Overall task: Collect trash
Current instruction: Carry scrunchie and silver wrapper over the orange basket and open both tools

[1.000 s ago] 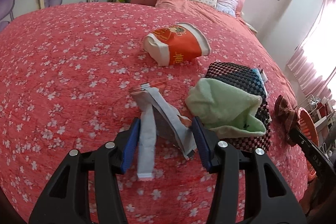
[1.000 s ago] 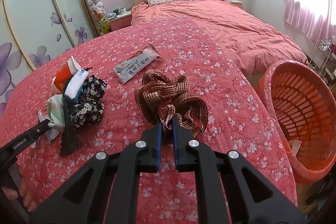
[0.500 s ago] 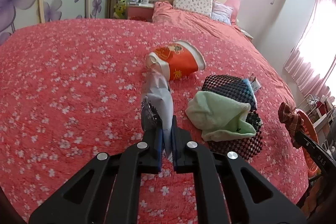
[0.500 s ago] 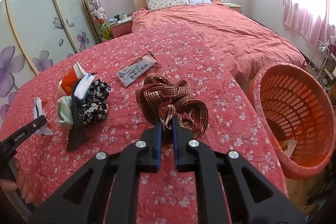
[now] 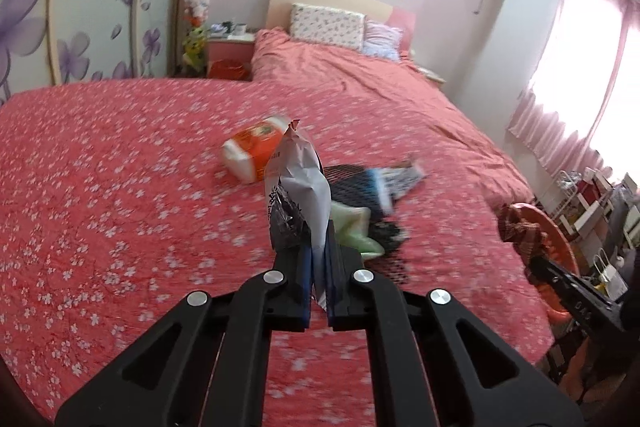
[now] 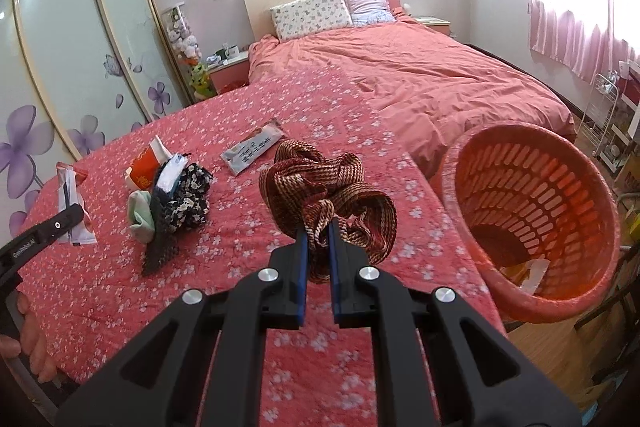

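Both tongs are loaded right now. The left tongs (image 5: 317, 259) are clamped on a grey-white snack wrapper (image 5: 302, 183), which stands up lengthwise out of the jaws, clear of the bed (image 5: 100, 167). The right tongs (image 6: 318, 247) are pinched on a brown woven fabric bundle (image 6: 320, 183). The orange basket (image 6: 532, 211) sits off the bed's right edge, just beside the right tongs, so I'd guess that hand drops first. The left load has the whole bed to cross.

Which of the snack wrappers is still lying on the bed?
The grey wrapper lying flat beyond the brown cloth. The other, white wrapper is pinched upright in the left claw, off the bedspread.
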A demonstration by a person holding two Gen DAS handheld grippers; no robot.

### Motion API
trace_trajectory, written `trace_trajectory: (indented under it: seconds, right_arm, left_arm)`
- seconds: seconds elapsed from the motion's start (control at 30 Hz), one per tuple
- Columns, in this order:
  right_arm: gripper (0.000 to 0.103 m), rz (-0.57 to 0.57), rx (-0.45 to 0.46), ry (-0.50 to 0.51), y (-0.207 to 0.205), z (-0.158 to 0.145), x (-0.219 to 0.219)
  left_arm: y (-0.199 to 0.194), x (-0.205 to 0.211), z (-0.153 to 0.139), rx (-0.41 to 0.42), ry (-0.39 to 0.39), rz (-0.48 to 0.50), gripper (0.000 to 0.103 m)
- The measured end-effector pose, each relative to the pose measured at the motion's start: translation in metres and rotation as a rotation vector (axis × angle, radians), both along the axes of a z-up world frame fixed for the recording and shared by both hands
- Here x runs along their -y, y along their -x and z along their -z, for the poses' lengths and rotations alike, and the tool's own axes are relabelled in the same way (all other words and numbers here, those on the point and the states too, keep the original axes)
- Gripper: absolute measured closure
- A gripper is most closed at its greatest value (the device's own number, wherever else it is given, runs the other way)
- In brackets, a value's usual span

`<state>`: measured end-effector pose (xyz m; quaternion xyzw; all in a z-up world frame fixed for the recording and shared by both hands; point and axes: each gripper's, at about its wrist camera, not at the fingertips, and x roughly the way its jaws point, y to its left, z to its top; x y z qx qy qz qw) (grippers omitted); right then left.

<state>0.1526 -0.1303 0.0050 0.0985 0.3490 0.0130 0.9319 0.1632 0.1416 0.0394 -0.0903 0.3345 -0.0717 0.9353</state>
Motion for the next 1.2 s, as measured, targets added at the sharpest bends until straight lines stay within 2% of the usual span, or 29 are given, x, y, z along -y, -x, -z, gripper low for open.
trace_trajectory:
  seconds: [0.2,0.43,1.2]
  right_arm:
    - [0.093,0.037,0.021,-0.010,0.014,-0.005,0.022]
    - [0.093,0.092,0.041,-0.024,0.030,-0.008,0.050]
    - [0.093,0.293,0.047,-0.031,0.054,0.014,0.145]
  left_arm:
    - [0.006,0.034,-0.014,0.035,0.010,0.079,0.098]
    - [0.008,0.074,-0.016,0.050,0.025,0.177,0.098]
    - [0.007,0.179,0.011,0.020,0.023,0.399,0.098]
